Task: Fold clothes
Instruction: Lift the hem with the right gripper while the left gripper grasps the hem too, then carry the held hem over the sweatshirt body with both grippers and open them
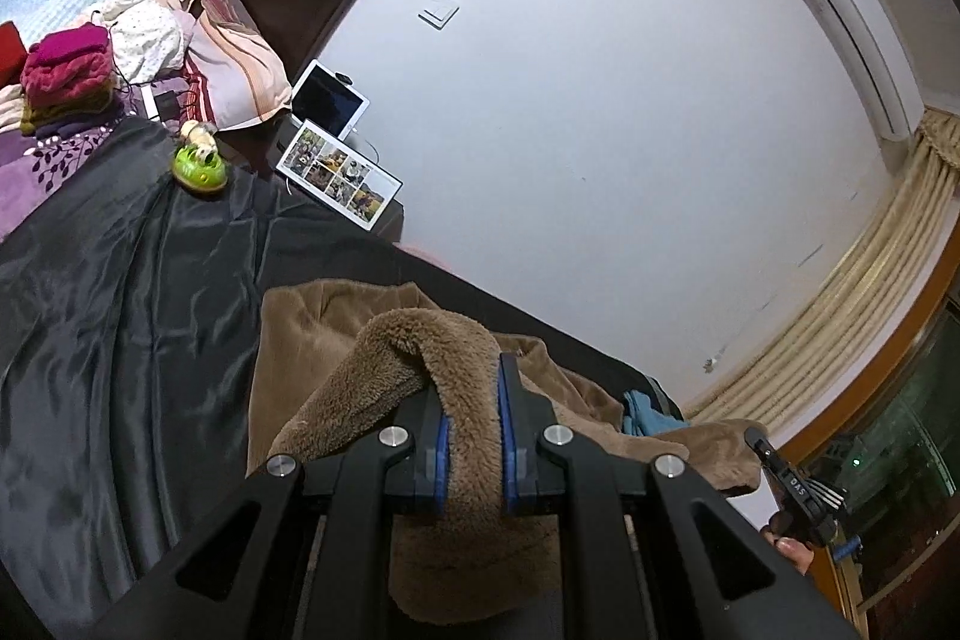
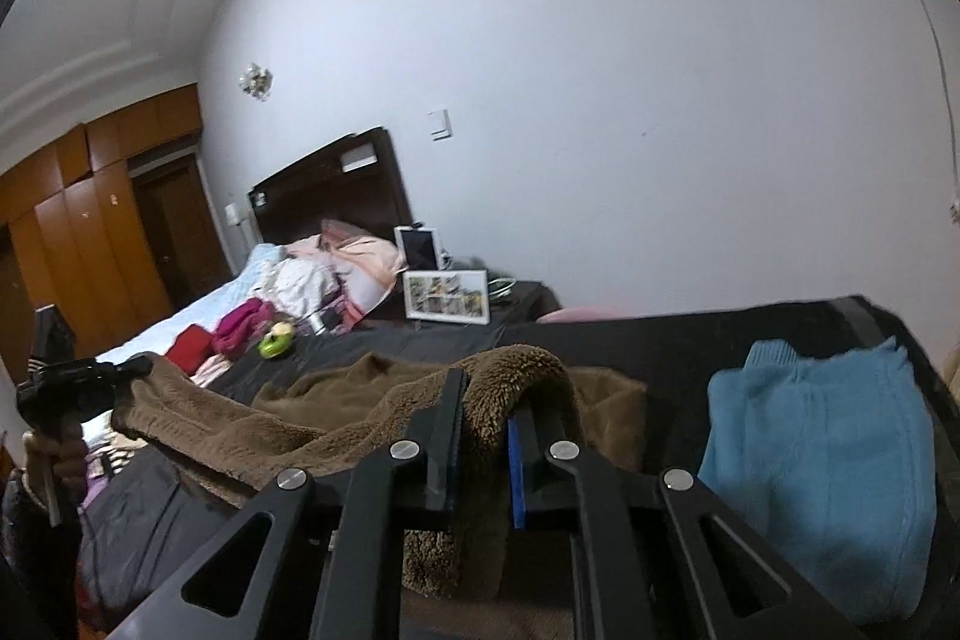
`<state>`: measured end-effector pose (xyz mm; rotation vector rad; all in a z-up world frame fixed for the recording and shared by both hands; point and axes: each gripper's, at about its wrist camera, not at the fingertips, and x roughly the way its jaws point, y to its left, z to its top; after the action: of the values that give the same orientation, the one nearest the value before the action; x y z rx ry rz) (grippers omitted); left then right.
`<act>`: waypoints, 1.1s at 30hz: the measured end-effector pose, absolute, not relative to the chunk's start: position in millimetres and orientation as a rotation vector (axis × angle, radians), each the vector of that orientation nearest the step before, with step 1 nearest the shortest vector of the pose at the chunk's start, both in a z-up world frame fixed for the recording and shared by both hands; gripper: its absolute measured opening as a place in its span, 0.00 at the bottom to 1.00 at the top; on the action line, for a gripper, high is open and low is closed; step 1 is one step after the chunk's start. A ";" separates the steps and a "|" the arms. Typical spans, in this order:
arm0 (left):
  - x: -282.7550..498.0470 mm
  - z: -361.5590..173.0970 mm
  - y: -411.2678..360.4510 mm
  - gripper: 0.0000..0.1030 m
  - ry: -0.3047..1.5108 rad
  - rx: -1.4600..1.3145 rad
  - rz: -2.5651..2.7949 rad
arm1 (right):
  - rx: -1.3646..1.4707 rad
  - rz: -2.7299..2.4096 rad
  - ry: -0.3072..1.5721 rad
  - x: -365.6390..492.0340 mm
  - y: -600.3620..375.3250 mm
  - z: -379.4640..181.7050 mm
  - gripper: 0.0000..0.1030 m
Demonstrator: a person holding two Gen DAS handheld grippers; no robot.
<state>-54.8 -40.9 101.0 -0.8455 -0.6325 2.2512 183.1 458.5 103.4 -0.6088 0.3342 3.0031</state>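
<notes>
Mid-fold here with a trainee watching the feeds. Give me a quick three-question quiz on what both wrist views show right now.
1. True or false: both hand-held grippers are shut on the same brown fleece garment.
2. Which item lies on the dark sheet beside the fleece in the right wrist view? A. red towel B. blue sweater C. white pillow
3. Fill in: the small toy on the sheet near the photo frame is ____ in colour.

Key: 1 true: left hand-held gripper and right hand-held gripper each pinch it. 2 B. 3 green.
</notes>
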 end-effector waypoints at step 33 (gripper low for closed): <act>-209.5 18.7 20.7 0.14 -0.670 -1.123 2.290 | -0.826 2.718 0.449 4.4 520.4 18.6 0.12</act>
<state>-209.5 20.7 18.7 -1.1228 -0.6695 2.2901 4.4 520.4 18.6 -0.8256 0.4486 2.7179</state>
